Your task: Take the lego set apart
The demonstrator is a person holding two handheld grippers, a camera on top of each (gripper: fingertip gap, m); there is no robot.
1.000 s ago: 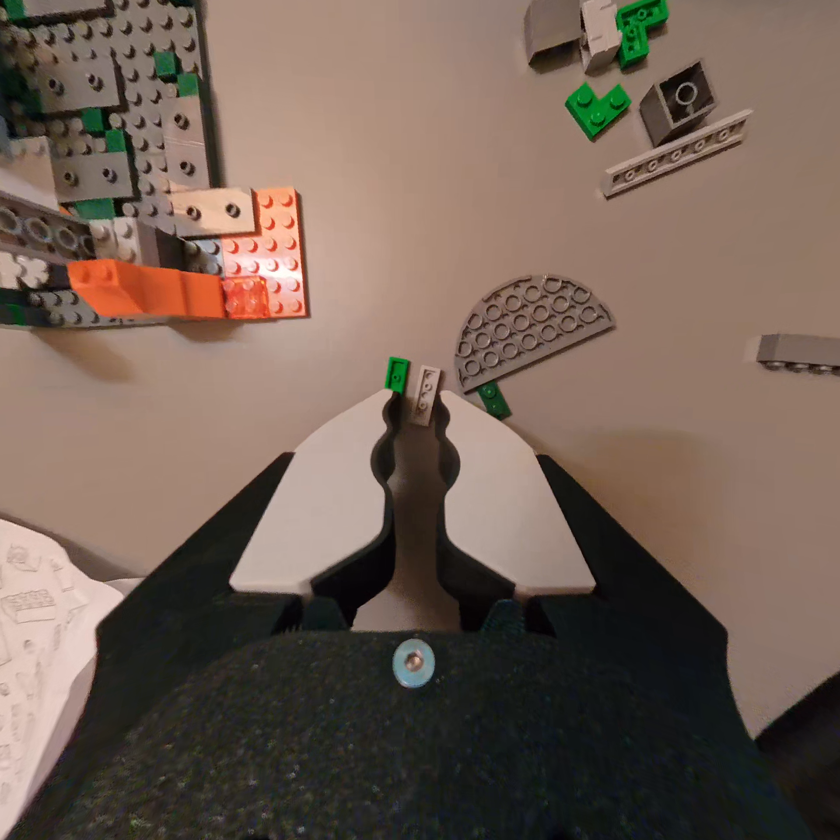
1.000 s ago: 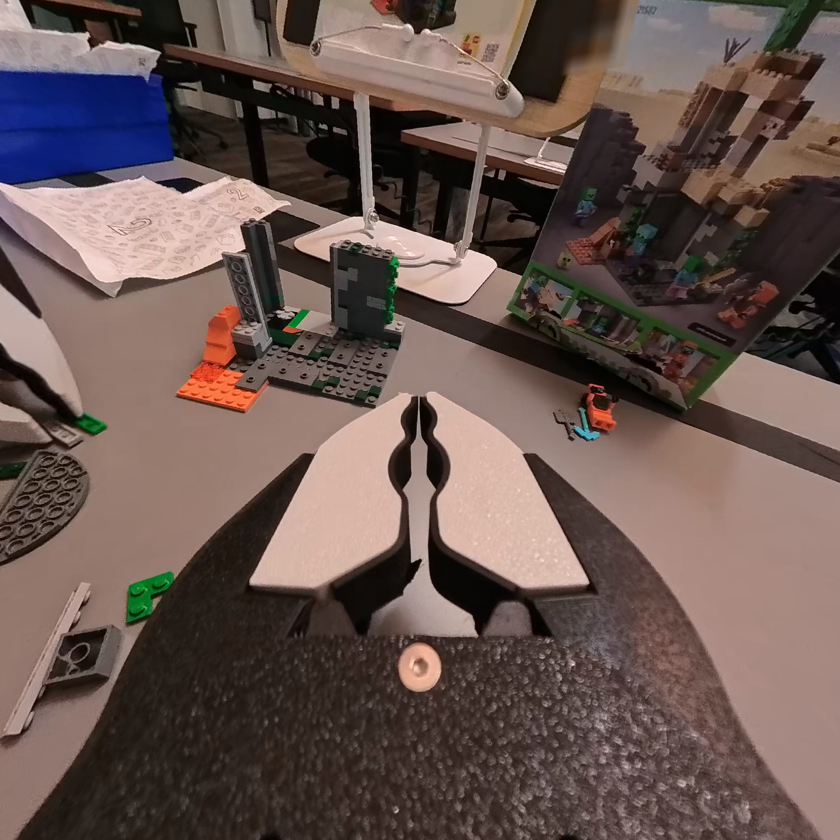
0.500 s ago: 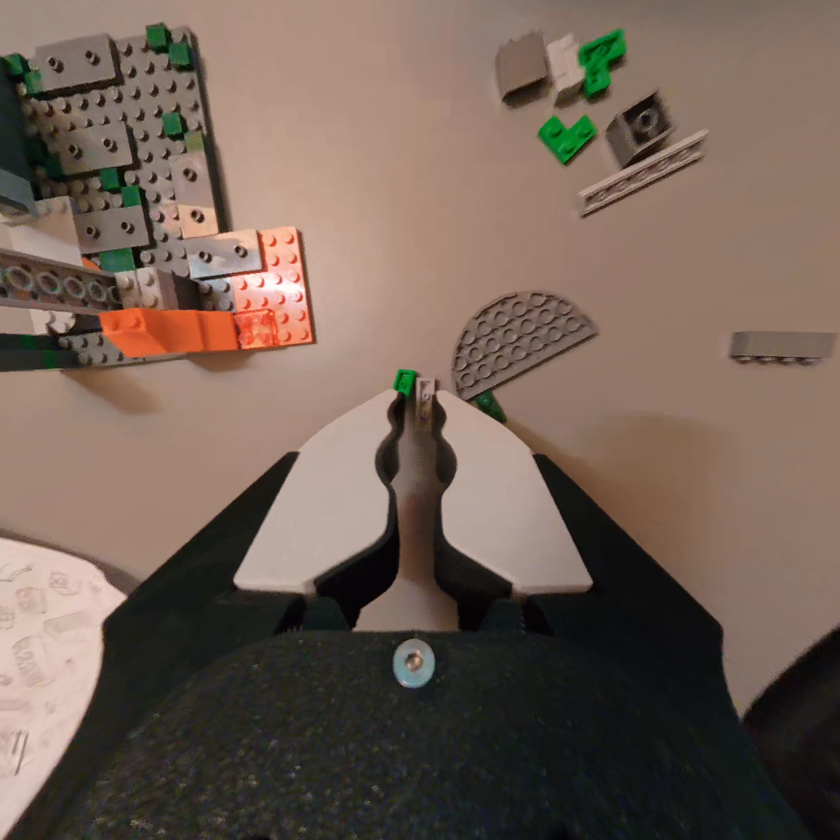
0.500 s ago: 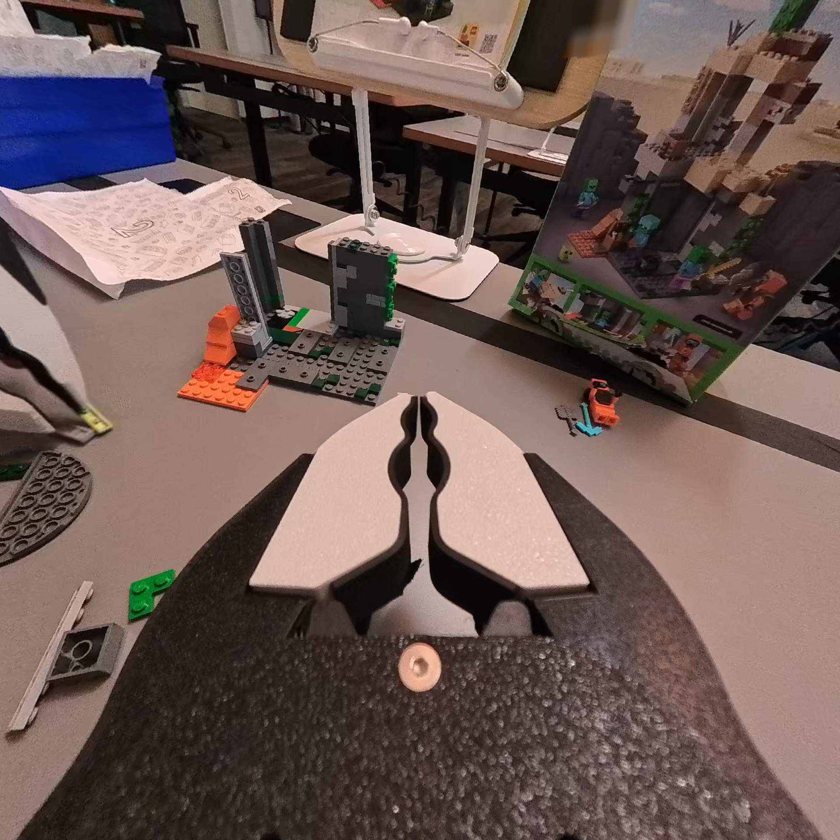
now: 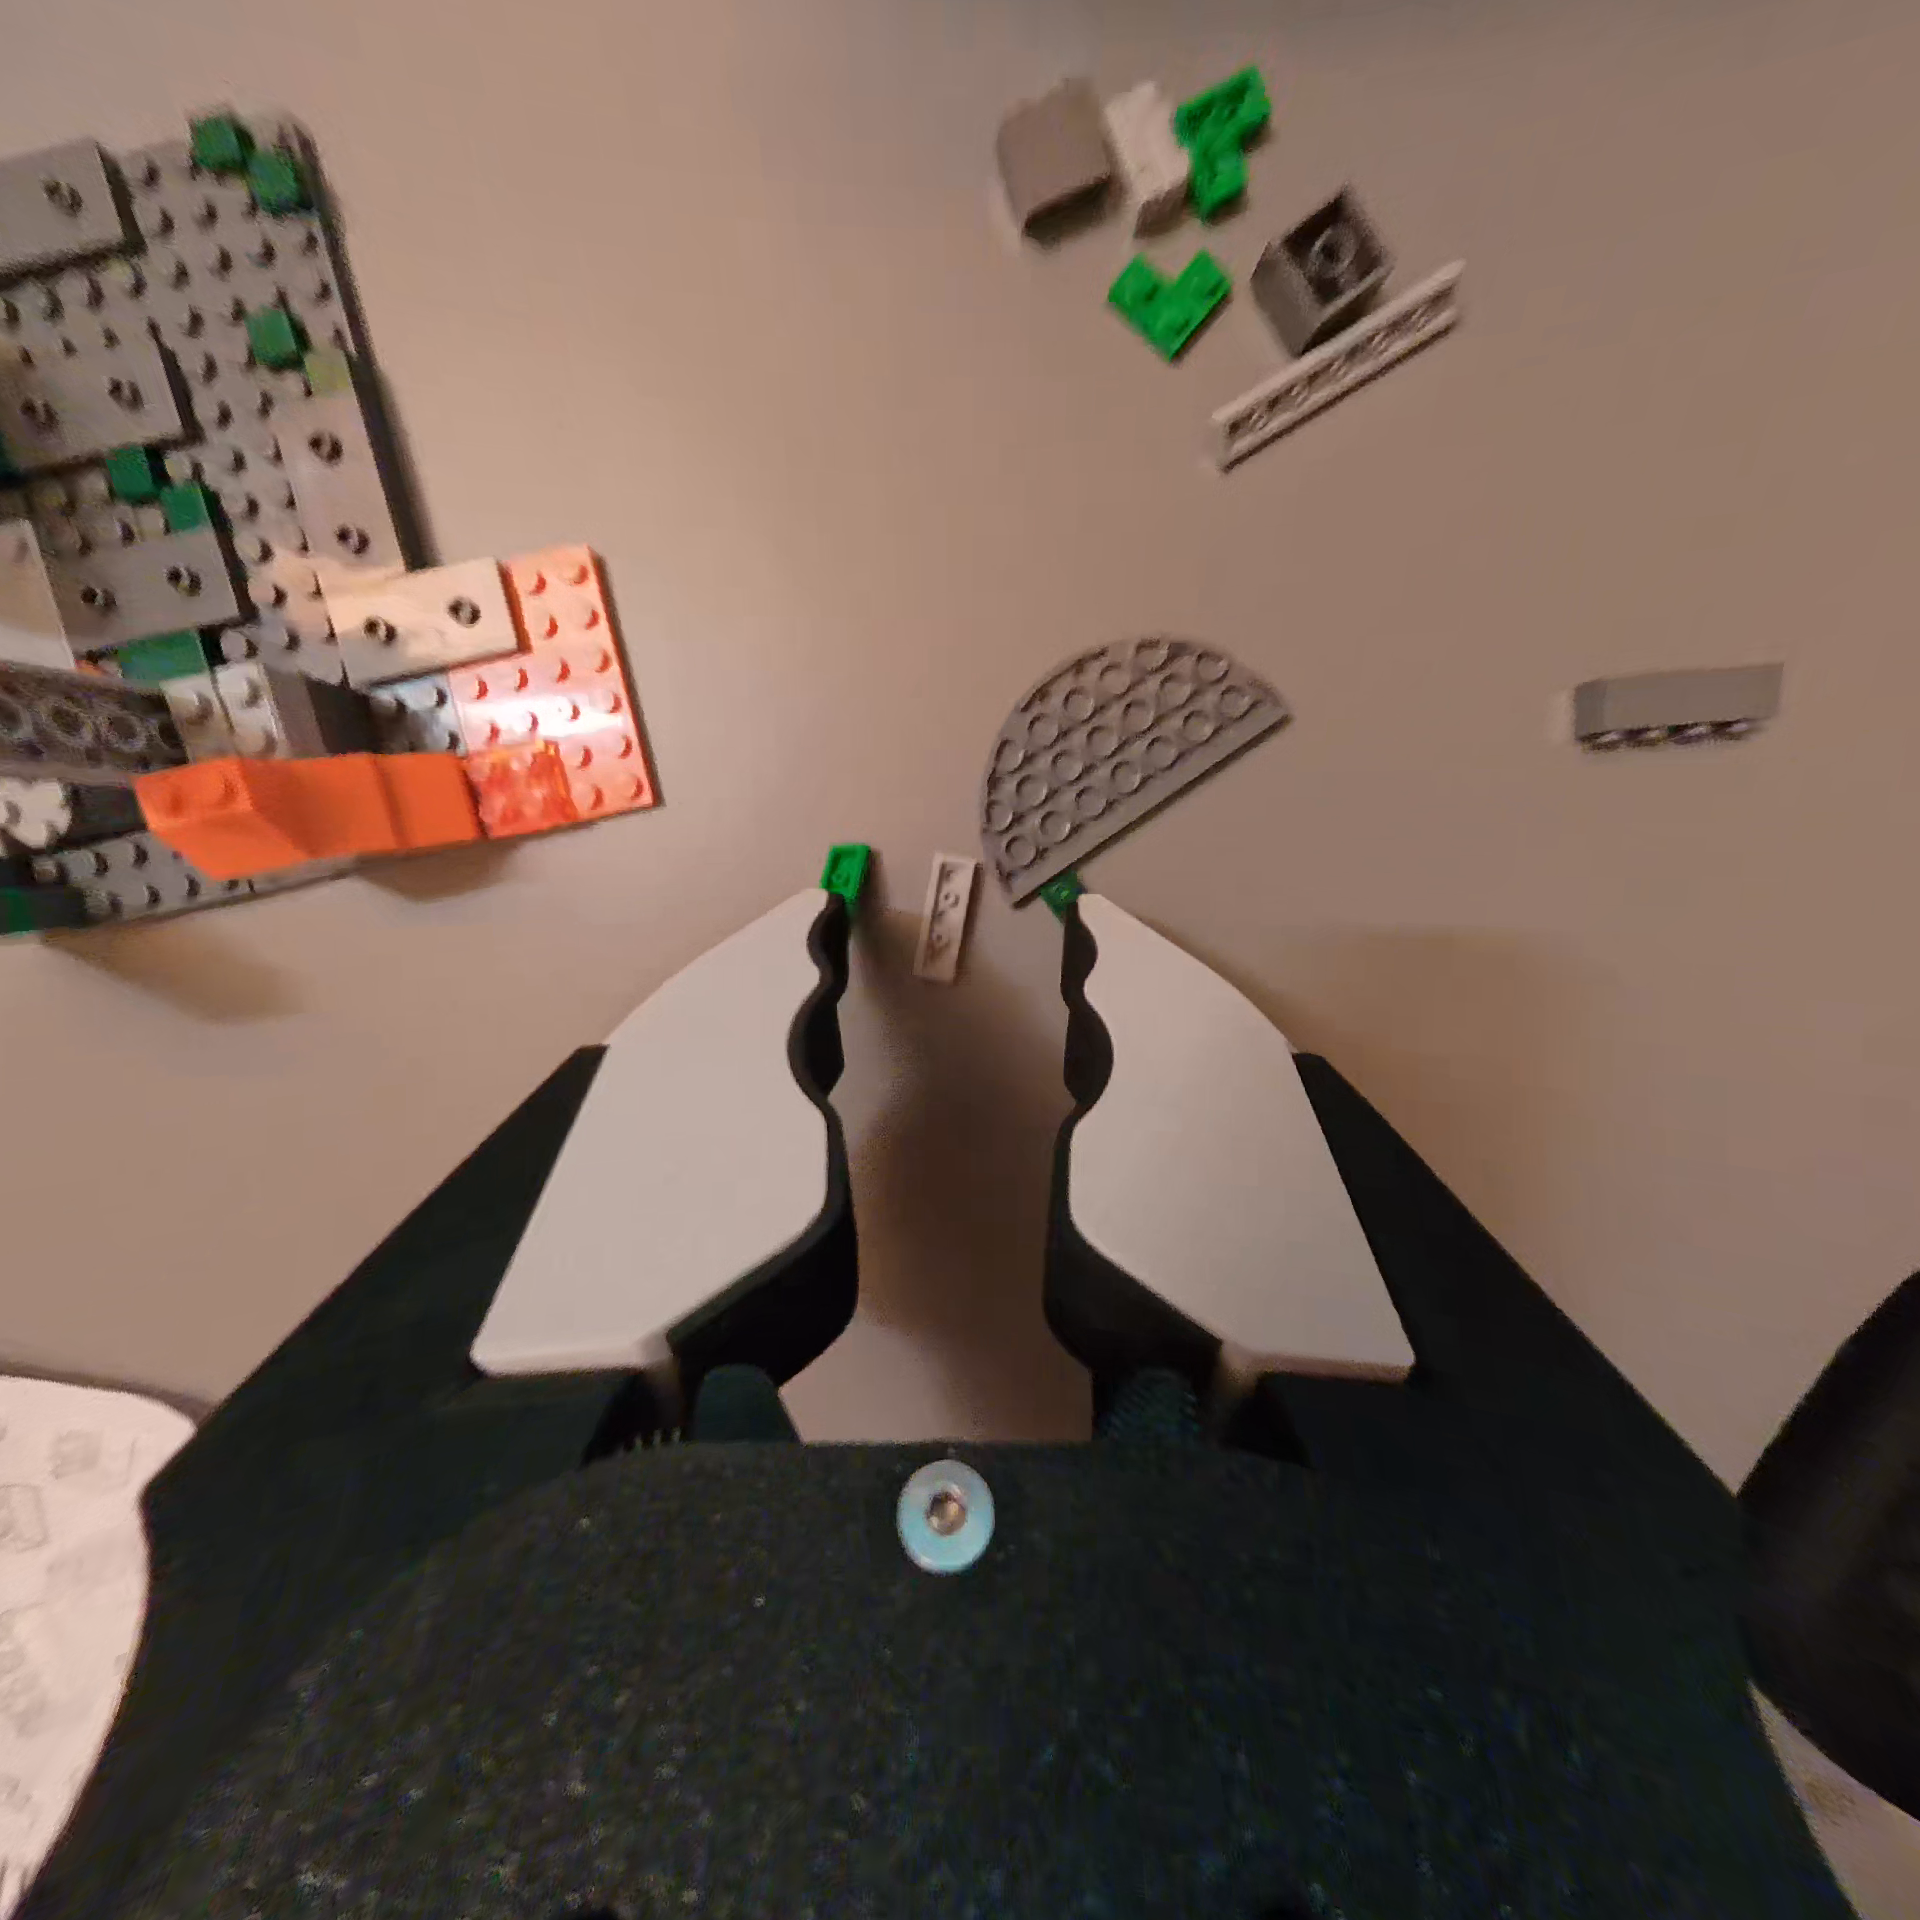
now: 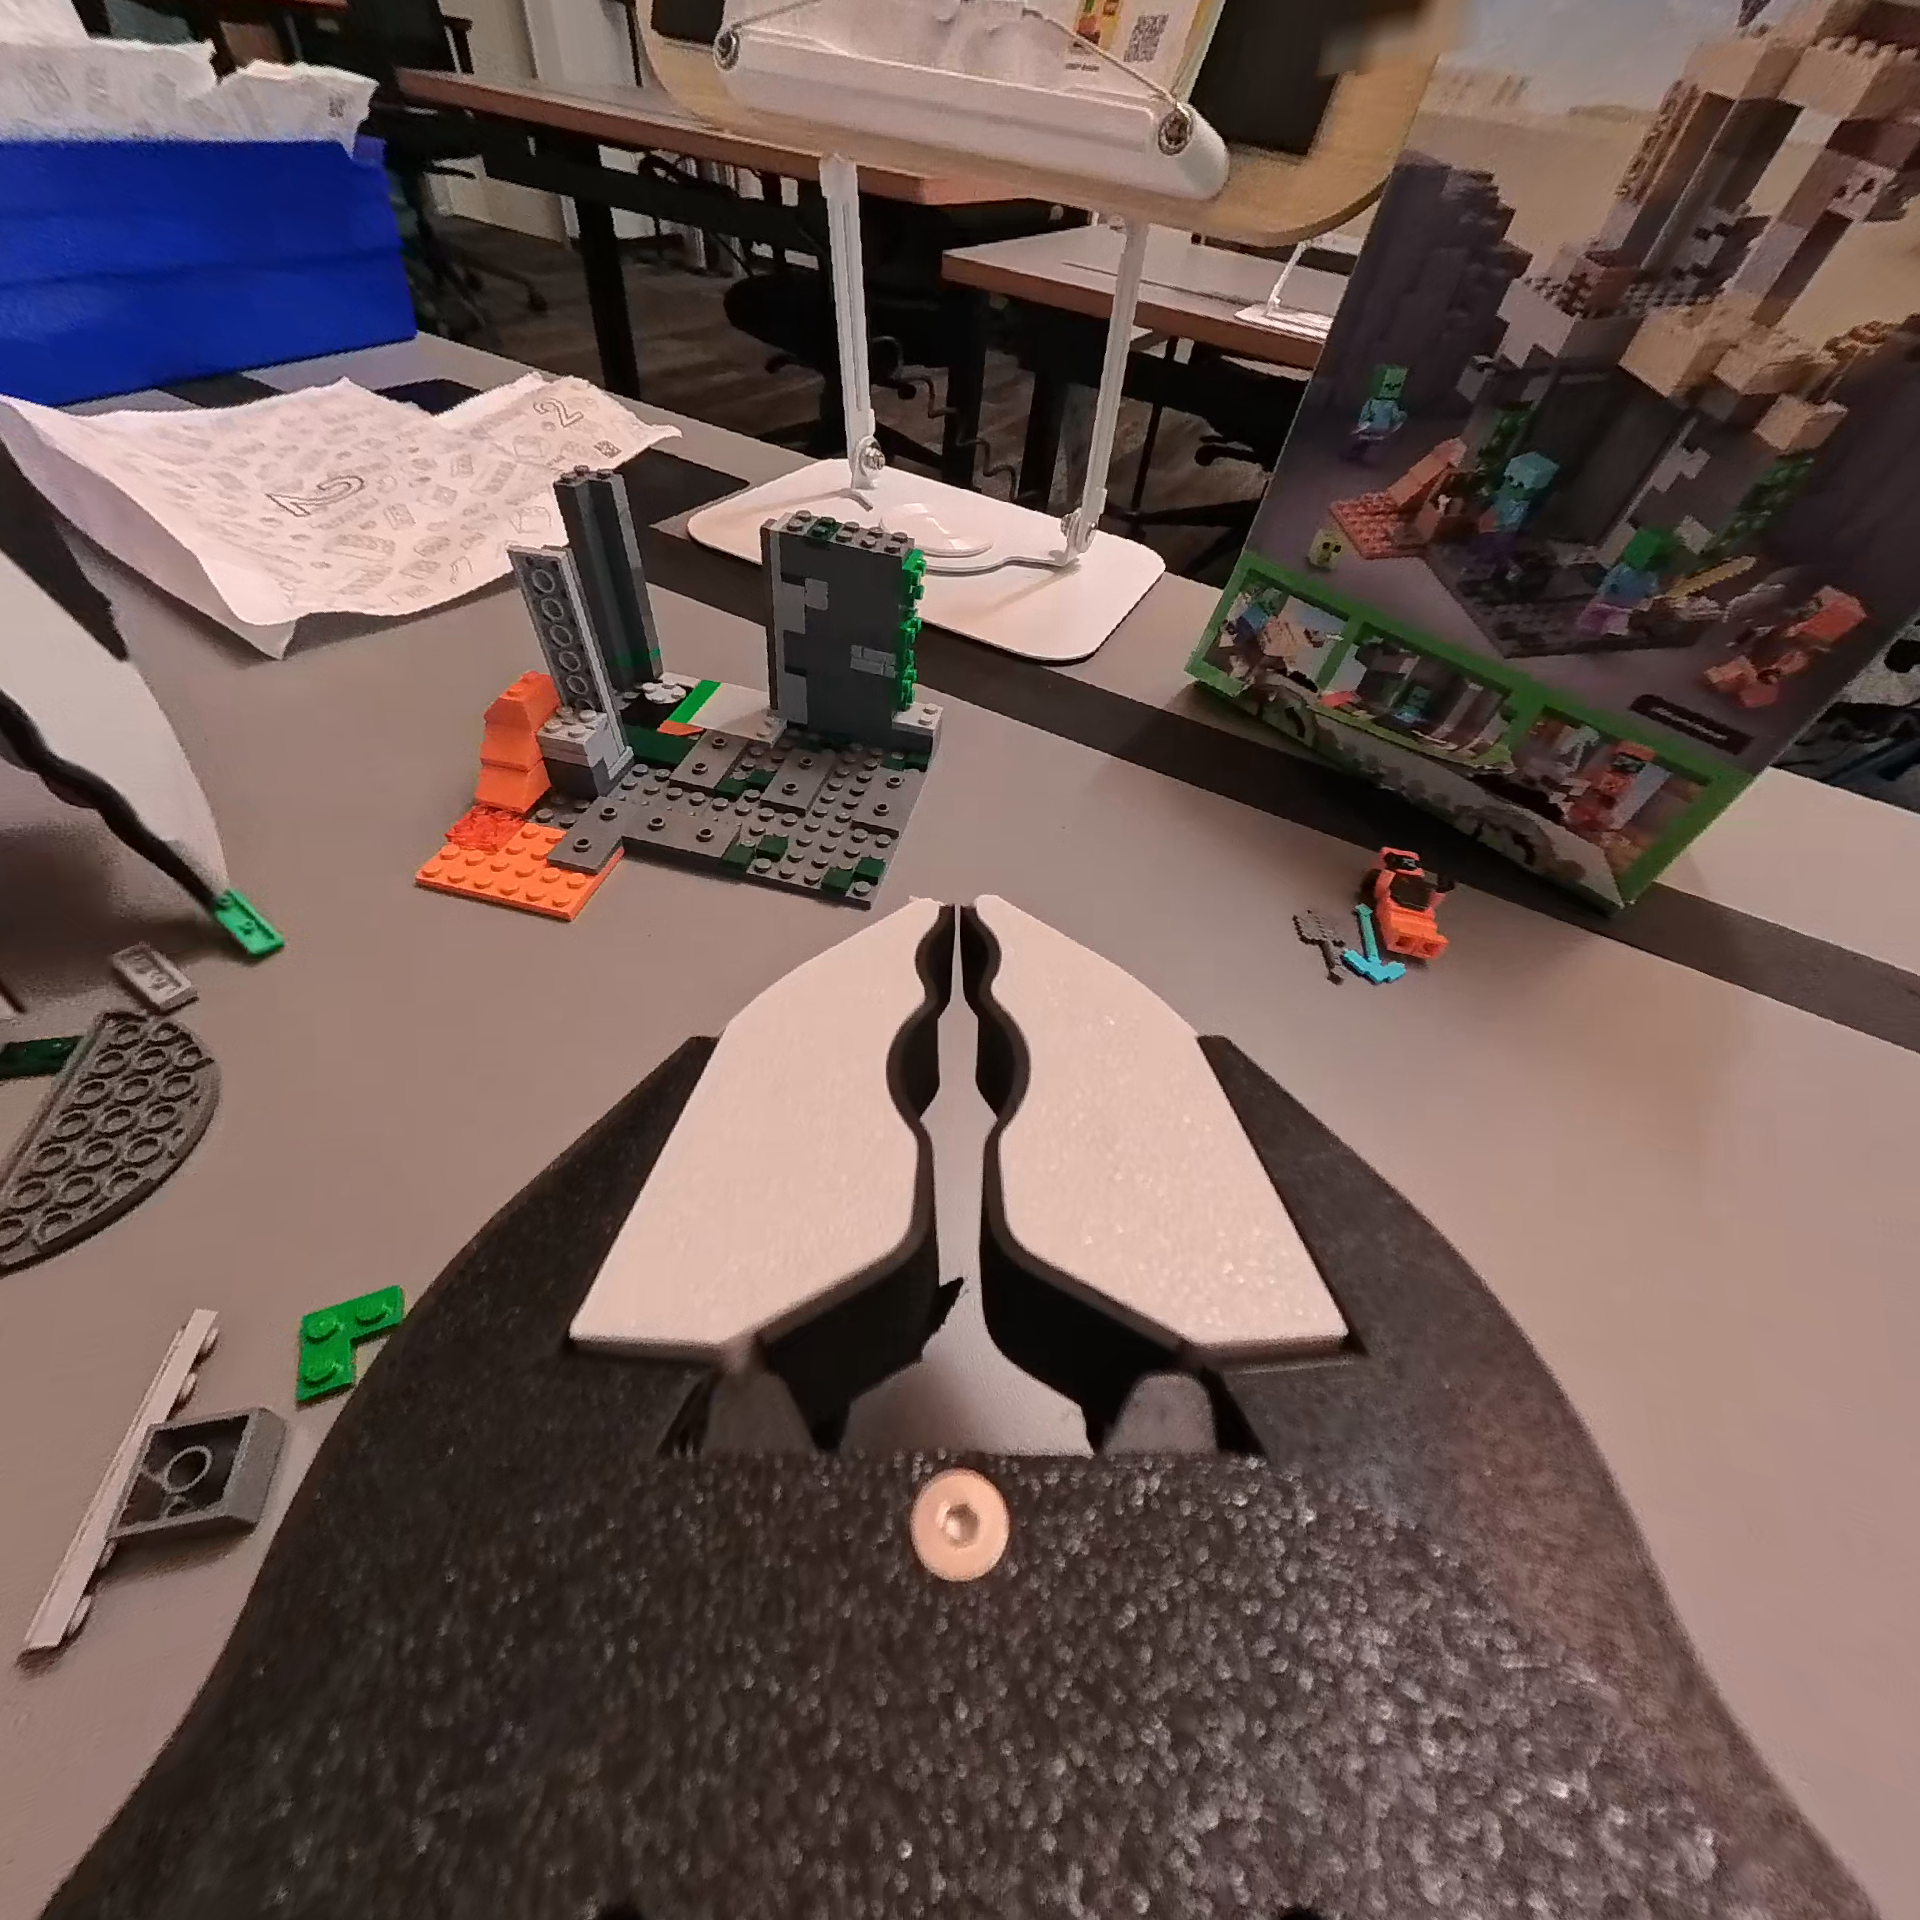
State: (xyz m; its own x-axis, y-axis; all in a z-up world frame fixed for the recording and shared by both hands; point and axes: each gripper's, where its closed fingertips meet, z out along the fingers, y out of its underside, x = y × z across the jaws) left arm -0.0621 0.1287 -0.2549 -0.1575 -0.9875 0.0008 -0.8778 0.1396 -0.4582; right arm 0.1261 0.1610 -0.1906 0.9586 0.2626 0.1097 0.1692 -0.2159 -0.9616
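My left gripper (image 5: 951, 904) hangs wide over the small grey plate (image 5: 948, 916), apparently released; right gripper (image 6: 958, 914) nearly closed, empty. Next: the build (image 6: 717, 769), upper left.

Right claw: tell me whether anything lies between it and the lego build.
Nothing visible does. The right claw is shut and empty, pointing at the lego build with only bare table between them. The loose pieces lie off to its left.

Orange plate (image 5: 566, 686), grey half-round plate (image 5: 1122, 758), green tile (image 5: 847, 869)
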